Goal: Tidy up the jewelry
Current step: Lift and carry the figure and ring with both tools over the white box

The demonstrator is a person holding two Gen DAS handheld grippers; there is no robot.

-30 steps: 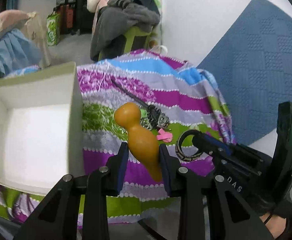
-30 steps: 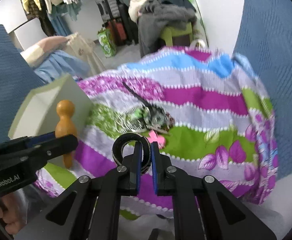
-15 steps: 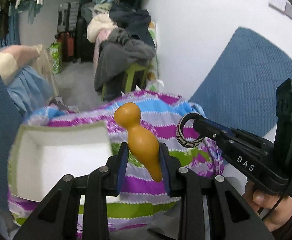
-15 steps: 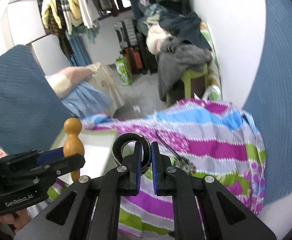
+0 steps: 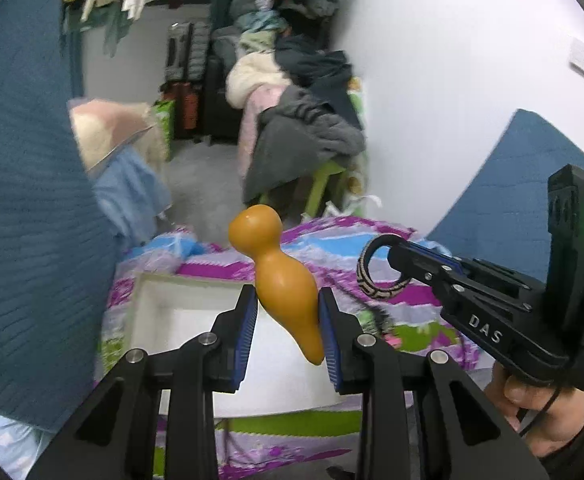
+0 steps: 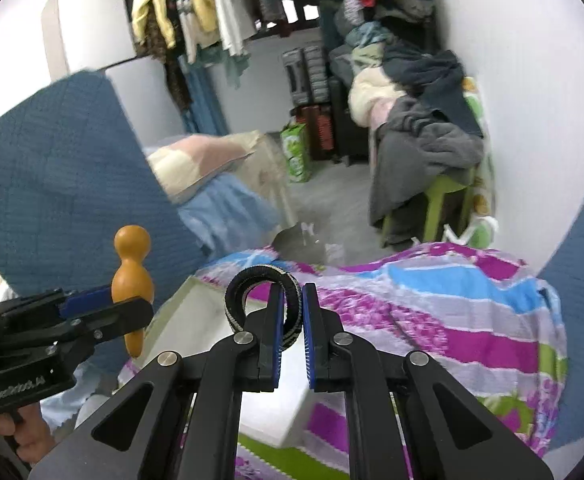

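Right hand-held gripper (image 6: 290,316) pinches bangle (image 6: 262,300) — hand (image 5: 540,408) visible opposite.

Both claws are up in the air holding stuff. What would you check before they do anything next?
1. Left claw grips the orange gourd: ok.
2. Right claw pinches the bangle: ok.
3. Gourd straight in the pads: not ok, tilted.
4. White box open, room inside: ok.
5. Claws apart from each other: ok.
6. Other jewelry left on the cloth: cannot tell.
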